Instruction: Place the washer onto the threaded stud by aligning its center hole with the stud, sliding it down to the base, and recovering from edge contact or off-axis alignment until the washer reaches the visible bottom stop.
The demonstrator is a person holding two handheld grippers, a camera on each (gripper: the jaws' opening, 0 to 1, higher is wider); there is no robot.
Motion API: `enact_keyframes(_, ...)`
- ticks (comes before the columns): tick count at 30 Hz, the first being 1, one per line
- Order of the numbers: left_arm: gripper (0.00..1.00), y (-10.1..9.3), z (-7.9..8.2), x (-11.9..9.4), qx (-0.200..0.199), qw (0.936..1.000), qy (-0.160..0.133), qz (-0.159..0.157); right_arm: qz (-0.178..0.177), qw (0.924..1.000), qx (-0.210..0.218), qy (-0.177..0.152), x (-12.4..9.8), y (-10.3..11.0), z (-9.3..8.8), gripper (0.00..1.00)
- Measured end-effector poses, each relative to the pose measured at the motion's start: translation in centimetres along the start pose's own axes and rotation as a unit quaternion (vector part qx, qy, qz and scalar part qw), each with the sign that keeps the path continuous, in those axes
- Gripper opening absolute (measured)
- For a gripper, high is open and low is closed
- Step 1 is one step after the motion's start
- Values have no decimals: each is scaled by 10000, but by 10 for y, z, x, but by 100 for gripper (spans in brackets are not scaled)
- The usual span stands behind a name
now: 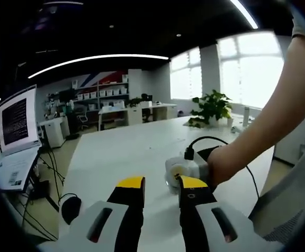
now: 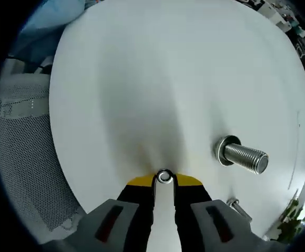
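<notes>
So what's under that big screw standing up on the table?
A washer already sits around the threaded stud at its base, on the white table. Whatever lies beneath that washer is covered.

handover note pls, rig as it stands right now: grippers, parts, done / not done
Right gripper: shut on the washer, held at the jaw tips just above the white table.
Left gripper: open, holding nothing, raised over the table; the person's hand on the other gripper is just ahead of it.
Threaded stud: standing on the table to the right of the washer, one washer already at its base. A small bolt lies nearby.
Done: washer picked up.
Left: align hole over stud, slide down to the base.
</notes>
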State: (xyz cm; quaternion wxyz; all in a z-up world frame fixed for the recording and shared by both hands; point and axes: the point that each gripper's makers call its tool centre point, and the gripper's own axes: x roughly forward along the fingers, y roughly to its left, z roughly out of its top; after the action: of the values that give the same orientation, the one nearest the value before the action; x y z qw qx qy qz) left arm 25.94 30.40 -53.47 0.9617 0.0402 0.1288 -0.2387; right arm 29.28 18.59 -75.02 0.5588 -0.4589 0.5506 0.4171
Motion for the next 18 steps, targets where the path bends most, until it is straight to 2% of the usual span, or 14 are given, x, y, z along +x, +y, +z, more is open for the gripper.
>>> enact_keyframes(3,23,0,0,0,44,10000,10,9,-30,10000,-73,10,1,0,0,14)
enact_keyframes(7,23,-1,-1,0,55,10000,25,-2,94,9999,26,-137,0,-3,-2,14)
enact_keyframes(13,23,0,-1,0,38,10000,30,17,177,9975,257,-641,-2,-4,-1,14)
enact_keyframes(18,23,0,-1,0,54,10000,39,22,151,9956,326,-860,-3,-3,-2,14)
